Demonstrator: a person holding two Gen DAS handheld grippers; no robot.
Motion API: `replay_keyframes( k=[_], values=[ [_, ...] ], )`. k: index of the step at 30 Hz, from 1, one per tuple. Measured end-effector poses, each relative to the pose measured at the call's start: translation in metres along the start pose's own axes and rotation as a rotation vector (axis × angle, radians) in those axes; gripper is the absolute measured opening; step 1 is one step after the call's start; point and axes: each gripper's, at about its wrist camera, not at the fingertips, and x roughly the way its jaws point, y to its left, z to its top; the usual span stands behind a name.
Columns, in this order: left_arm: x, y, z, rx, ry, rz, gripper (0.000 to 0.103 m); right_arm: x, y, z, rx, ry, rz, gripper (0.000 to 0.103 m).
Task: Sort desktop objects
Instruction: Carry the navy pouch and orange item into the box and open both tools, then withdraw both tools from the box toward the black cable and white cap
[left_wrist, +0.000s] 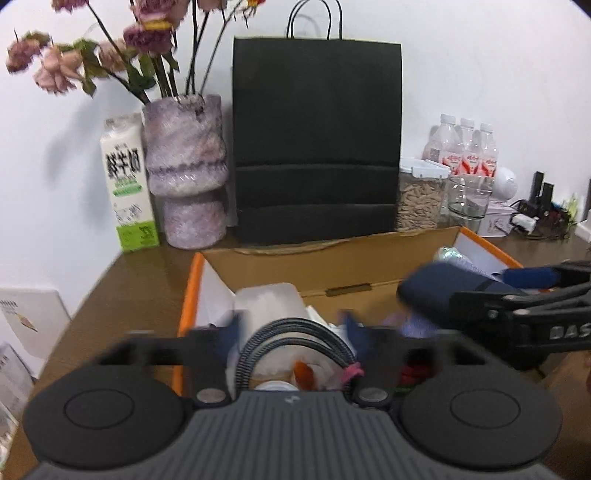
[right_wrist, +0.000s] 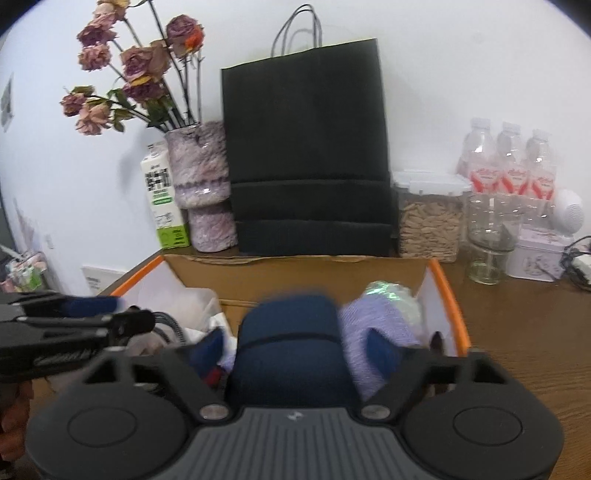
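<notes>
A: Where do your grippers stand?

B: Your left gripper (left_wrist: 291, 332) hangs over the orange-rimmed box (left_wrist: 192, 288), jaws spread wide; the braided cable (left_wrist: 295, 334) lies looped between them, no pad pressing it. Your right gripper (right_wrist: 295, 347) gapes too, straddling the navy pouch (right_wrist: 291, 343) inside the same box.

A: And around it?

B: On the worktop (right_wrist: 517, 332), the black paper bag (left_wrist: 317, 140) stands at twelve o'clock of the box, the vase (left_wrist: 184, 170) at eleven.

Coiled braided cable (left_wrist: 295, 336) and navy pouch (right_wrist: 291, 343) lie in the orange-rimmed box (right_wrist: 448, 295).
</notes>
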Motion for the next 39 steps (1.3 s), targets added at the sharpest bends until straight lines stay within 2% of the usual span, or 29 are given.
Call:
replay_keyframes(
  k=[2,3,12,27,39],
  values=[
    [-0.008,-0.002,-0.001,0.022,-0.037,0.018,0.101,-0.004,-0.001,0.0,-0.004,-0.014,-0.018,0.1],
    [-0.012,-0.002,-0.001,0.031,-0.051,0.02,0.103,-0.007,-0.001,0.0,-0.005,-0.019,-0.022,0.1],
    [-0.036,0.008,-0.009,0.032,-0.081,0.032,0.103,-0.037,-0.001,-0.003,-0.033,-0.071,-0.012,0.103],
    [-0.051,0.009,-0.023,0.047,-0.084,0.052,0.103,-0.049,0.011,-0.022,-0.076,-0.045,-0.005,0.103],
    [-0.085,-0.002,-0.039,0.062,-0.086,0.05,0.103,-0.086,0.027,-0.04,-0.119,-0.068,-0.023,0.103]
  ],
)
